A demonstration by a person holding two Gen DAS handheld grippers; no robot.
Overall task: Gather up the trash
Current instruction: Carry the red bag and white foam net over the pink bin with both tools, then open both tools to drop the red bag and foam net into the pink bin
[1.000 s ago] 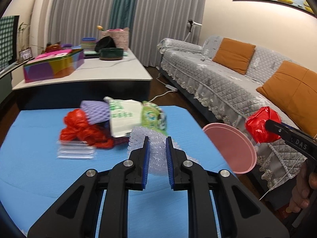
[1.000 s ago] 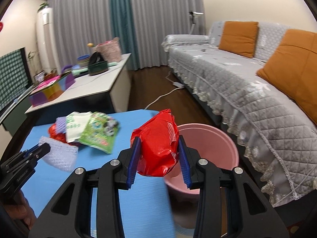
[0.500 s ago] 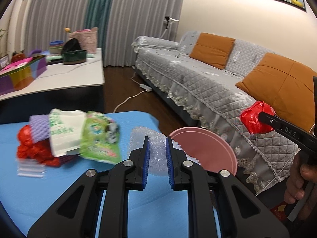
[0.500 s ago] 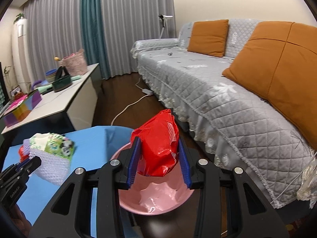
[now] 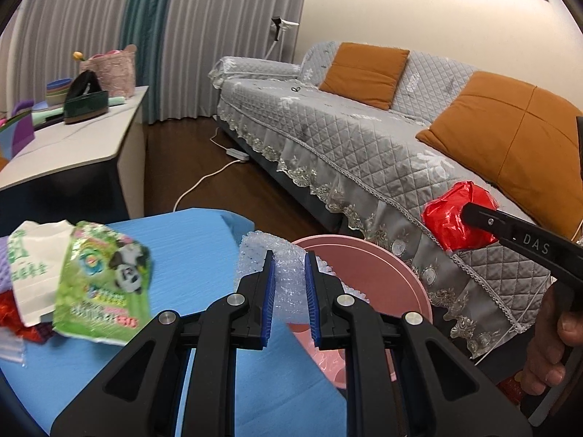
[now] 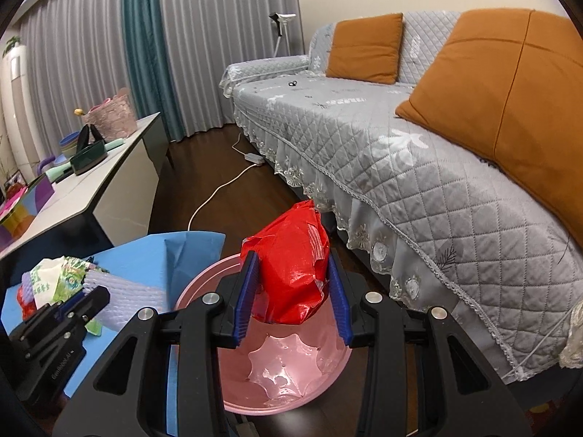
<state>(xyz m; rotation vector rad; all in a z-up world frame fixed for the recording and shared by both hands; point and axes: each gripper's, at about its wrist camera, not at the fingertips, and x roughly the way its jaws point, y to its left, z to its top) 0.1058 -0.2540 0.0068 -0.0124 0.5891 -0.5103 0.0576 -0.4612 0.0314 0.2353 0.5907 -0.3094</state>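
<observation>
A living room is seen, with grey curtains, a dark wood floor and a grey quilted sofa (image 6: 419, 167) with orange cushions (image 6: 364, 49). A low desk (image 5: 182, 247) covered in blue is in front, and a pink bin (image 6: 291, 371) stands on the floor between it and the sofa.

A crumpled red bag (image 6: 291, 273) is held in the right gripper (image 6: 293, 291). Its jaws are closed on the bag from both sides, and the bag is held right over the open bin. The bag is shiny and wrinkled. The letters "DAS" are printed in white on the side of the right gripper, as seen from the left view.

A piece of clear bubble wrap (image 5: 284, 273) is held in the left gripper (image 5: 288, 291). Its jaws are set narrow, with the wrap pinched between the blue pads. The wrap is held over the desk edge, next to the bin rim. Small writing is printed on the left gripper's side, but it is too small to be read.

More trash is left in a pile on the desk. A green packet (image 5: 102, 287) with a panda picture and pink letters lies on top, beside a white bag (image 5: 32, 269) with green print. The words on both are too blurry to be read. Some red stuff (image 5: 11, 313) is seen under them.
</observation>
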